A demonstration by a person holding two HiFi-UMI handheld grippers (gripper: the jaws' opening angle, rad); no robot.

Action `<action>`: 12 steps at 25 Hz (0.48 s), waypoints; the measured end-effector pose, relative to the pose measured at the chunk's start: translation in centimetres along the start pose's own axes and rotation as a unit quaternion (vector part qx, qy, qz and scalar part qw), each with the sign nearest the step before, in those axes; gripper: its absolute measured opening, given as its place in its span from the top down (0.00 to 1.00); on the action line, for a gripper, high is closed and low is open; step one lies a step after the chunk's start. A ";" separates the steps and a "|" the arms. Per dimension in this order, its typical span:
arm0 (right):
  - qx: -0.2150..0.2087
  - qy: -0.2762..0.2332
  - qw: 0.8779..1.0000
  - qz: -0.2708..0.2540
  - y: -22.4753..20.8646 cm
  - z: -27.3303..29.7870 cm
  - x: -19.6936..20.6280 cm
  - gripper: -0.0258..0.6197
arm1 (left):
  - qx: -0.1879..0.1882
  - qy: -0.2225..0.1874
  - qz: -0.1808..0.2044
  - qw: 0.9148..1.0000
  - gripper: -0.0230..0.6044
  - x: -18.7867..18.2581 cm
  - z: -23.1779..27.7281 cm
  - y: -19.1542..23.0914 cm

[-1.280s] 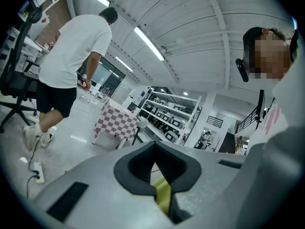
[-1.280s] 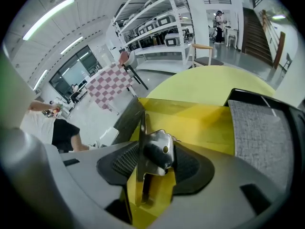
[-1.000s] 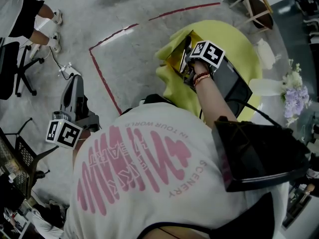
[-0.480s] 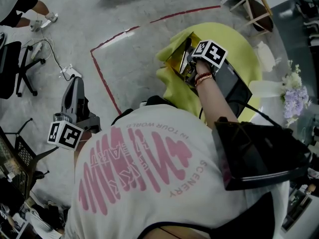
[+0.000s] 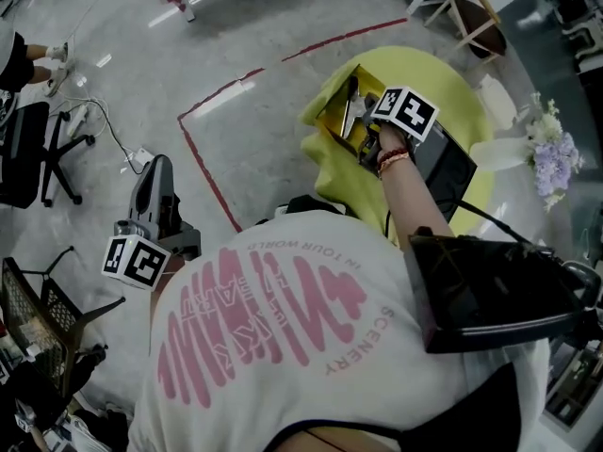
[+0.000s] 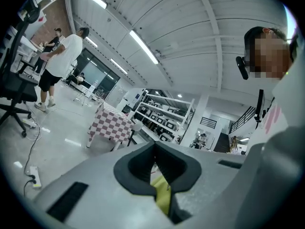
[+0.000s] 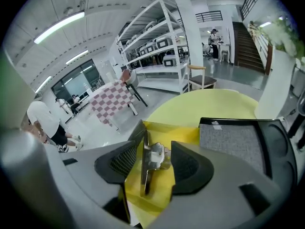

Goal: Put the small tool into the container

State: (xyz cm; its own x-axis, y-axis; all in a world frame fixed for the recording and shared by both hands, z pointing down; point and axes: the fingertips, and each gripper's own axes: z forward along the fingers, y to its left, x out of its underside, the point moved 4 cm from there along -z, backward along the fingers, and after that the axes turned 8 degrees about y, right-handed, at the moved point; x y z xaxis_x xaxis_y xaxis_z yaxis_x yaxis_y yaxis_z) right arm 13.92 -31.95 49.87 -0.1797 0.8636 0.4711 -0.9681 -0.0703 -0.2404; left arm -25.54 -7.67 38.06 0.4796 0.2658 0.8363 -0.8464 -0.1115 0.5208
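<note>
A small metal tool stands between the pads of my right gripper, which is shut on it. Both hang inside an open yellow container. In the head view that right gripper reaches into the yellow container at the near edge of a round yellow table, and the tool shows as a thin dark strip. My left gripper hangs low at the left over the floor, away from the table. Its pads meet with nothing held in the left gripper view.
A black tray with a grey mat lies beside the container. A vase of flowers stands at the table's right. Red tape marks the floor. An office chair, a power strip and a wooden stool stand around.
The head view has shifted a little. My right gripper stays in the yellow container with the tool. The left gripper has barely moved. A person at the far left has walked almost out of sight.
</note>
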 end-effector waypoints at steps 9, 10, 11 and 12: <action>-0.052 -0.045 0.998 0.009 1.6 -6.5 3.0 0.91 | 0.040 0.009 0.012 0.999 0.95 -1.1 -2.4 -1.4; -0.066 -0.050 0.997 0.006 1.8 -7.3 3.4 0.92 | 0.046 0.010 0.015 0.999 0.95 -1.0 -2.7 -1.8; -0.081 -0.055 0.995 0.003 2.2 -8.2 3.9 0.94 | 0.052 0.010 0.018 0.998 0.95 -1.0 -2.9 -2.2; -0.098 -0.061 0.993 -0.001 2.6 -9.2 4.4 0.94 | 0.058 0.011 0.019 0.998 0.95 -0.9 -3.2 -2.5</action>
State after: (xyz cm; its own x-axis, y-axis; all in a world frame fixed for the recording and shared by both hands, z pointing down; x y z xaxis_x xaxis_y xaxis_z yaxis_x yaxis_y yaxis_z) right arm 12.18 -23.71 43.51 -0.2095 0.7955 0.5686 -0.9180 0.0402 -0.3945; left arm -24.61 -4.60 35.43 0.4407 0.2794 0.8530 -0.8313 -0.2316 0.5053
